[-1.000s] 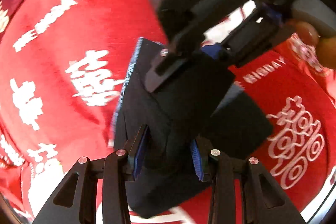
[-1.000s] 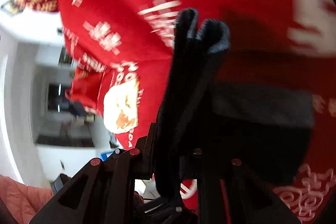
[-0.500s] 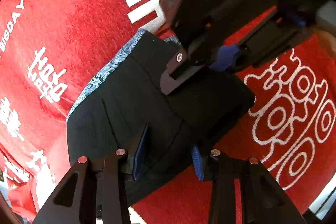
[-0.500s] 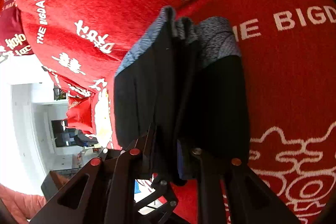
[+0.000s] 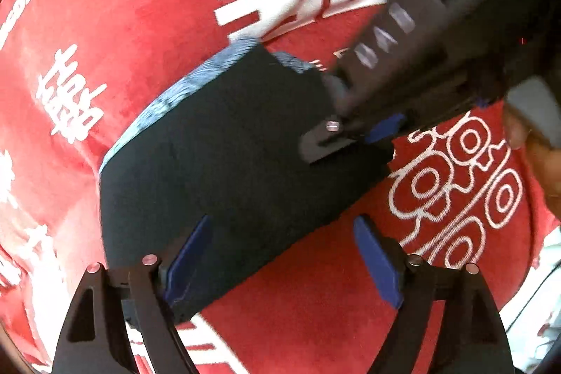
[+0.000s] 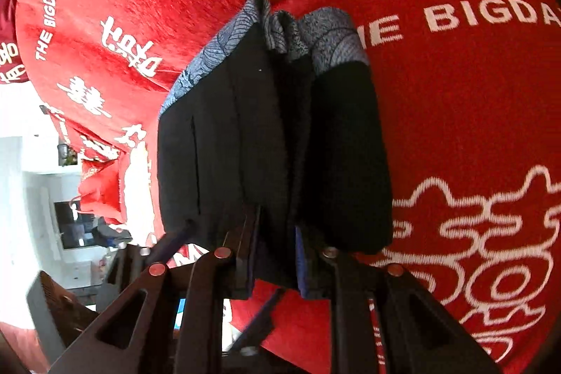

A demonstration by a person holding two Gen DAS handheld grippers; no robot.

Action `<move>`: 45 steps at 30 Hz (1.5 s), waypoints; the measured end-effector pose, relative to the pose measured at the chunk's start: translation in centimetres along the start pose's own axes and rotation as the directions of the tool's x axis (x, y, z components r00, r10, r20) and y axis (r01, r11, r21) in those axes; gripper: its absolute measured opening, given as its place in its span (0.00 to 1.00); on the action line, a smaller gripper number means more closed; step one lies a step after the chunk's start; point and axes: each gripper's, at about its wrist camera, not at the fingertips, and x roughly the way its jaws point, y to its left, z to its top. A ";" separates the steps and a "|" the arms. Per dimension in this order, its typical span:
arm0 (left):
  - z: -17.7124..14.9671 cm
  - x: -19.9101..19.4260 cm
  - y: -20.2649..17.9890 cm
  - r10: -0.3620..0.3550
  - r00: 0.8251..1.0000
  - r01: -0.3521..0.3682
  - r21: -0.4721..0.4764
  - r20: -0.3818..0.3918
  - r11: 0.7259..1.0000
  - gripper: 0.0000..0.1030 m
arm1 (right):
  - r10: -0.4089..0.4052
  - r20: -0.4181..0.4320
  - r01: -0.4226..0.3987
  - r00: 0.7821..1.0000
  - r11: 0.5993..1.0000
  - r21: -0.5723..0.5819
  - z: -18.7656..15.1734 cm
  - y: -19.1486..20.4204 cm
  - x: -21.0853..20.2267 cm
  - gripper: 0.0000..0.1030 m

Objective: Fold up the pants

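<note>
The folded black pants (image 5: 224, 163) with a blue-grey patterned waistband lie on the red cloth (image 5: 133, 16). My left gripper (image 5: 280, 255) is open, its blue pads spread wide at the near edge of the bundle. My right gripper (image 6: 277, 255) is shut on the pants (image 6: 273, 135), pinching the folded layers at their near edge; the waistband points away. The right gripper also shows in the left wrist view (image 5: 350, 135), gripping the bundle's right edge.
The red cloth with white characters and "THE BIGDAY" lettering (image 6: 491, 16) covers the whole work surface. Its edge drops off at the left in the right wrist view, with a white room (image 6: 42, 198) beyond. A hand (image 5: 540, 160) holds the right gripper.
My left gripper has opened and let go of the pants. The bundle has come down flat onto the red cloth. My right gripper stays shut on it.
</note>
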 end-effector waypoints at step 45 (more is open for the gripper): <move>-5.4 3.8 19.2 -0.104 0.973 -0.015 -0.512 -0.204 0.859 0.97 | -0.438 0.067 0.441 0.897 0.896 -0.044 -3.6 4.5 0.7 0.66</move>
